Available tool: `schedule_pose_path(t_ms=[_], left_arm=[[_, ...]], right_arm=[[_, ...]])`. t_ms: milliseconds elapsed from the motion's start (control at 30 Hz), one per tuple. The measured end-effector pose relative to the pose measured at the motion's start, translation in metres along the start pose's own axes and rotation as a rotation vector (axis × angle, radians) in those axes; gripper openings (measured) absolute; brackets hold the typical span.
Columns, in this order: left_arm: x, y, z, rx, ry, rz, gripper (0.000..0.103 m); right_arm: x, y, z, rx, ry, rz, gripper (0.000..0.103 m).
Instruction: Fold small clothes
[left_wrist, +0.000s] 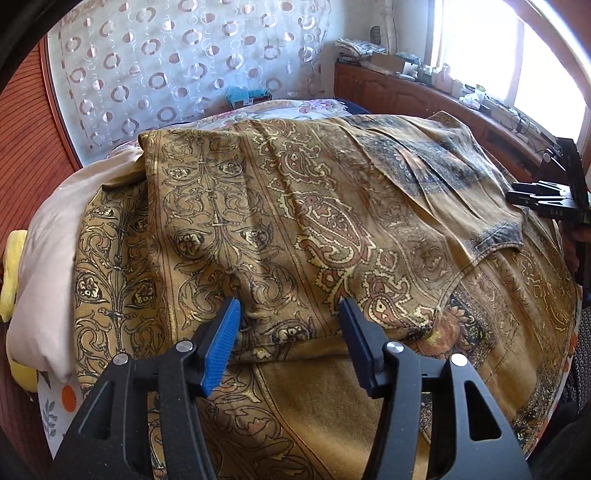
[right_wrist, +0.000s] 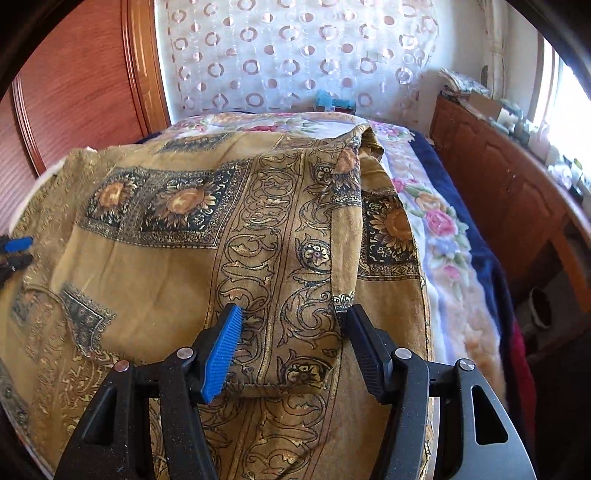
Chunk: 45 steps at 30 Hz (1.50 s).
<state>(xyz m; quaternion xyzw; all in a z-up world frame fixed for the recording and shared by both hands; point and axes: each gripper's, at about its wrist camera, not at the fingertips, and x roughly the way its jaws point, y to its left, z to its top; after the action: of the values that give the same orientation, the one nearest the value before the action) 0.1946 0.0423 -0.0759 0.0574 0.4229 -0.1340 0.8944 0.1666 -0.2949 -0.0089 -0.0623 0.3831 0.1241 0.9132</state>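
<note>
Garment (left_wrist: 295, 221) partly folded on bed (right_wrist: 443, 229); both grippers, left (left_wrist: 290, 314) and right (right_wrist: 291, 325), released, further folds remaining

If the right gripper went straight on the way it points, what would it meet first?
Most likely the folded strip of the paisley garment, which already lies between the open right gripper jaws and runs ahead. Depth is hard to judge in this fisheye view.
</note>
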Motion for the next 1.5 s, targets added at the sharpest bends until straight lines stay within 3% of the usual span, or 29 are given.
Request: schedule_pose_path(t_ms=[233, 367, 433, 533, 667, 900, 1167, 1267, 1333, 1400, 1500], left_arm=[[-0.008, 0.003, 0.0, 0.016, 0.035, 0.005, 0.057], [-0.036, 0.026, 0.002, -0.08, -0.044, -0.013, 0.057], [-0.039, 0.037, 0.003, -0.112, -0.044, 0.001, 0.057], [-0.032, 0.045, 0.001, -0.132, -0.017, 0.036, 0.057], [-0.017, 0.051, -0.004, -0.177, 0.024, 0.009, 0.051], [-0.013, 0.046, -0.002, -0.178, 0.016, -0.004, 0.04], [-0.008, 0.049, -0.004, -0.189, 0.011, 0.004, 0.039], [-0.008, 0.048, -0.006, -0.175, 0.009, 0.006, 0.039], [-0.01, 0.048, -0.008, -0.169, 0.004, 0.005, 0.025], [-0.013, 0.048, -0.007, -0.168, -0.002, -0.001, 0.013], [-0.02, 0.049, -0.006, -0.171, -0.03, -0.016, 0.006]], right_arm=[[0.004, 0.0, 0.003, 0.0, 0.0, 0.005, 0.062], [0.004, -0.002, 0.003, 0.002, -0.001, 0.008, 0.062], [0.005, -0.002, 0.002, 0.003, -0.001, 0.008, 0.062], [0.005, -0.002, 0.002, 0.002, -0.002, 0.008, 0.062], [0.005, -0.002, 0.002, 0.002, -0.002, 0.008, 0.062], [0.005, -0.002, 0.002, 0.003, -0.003, 0.007, 0.062], [0.004, -0.003, 0.003, 0.006, -0.002, 0.007, 0.062], [0.001, -0.001, 0.003, -0.01, 0.004, 0.025, 0.048], [-0.002, -0.001, 0.003, -0.012, 0.012, 0.041, 0.025], [-0.003, -0.002, 0.003, -0.005, 0.02, 0.077, 0.015], [-0.007, -0.002, 0.006, -0.006, 0.012, 0.093, 0.009]])
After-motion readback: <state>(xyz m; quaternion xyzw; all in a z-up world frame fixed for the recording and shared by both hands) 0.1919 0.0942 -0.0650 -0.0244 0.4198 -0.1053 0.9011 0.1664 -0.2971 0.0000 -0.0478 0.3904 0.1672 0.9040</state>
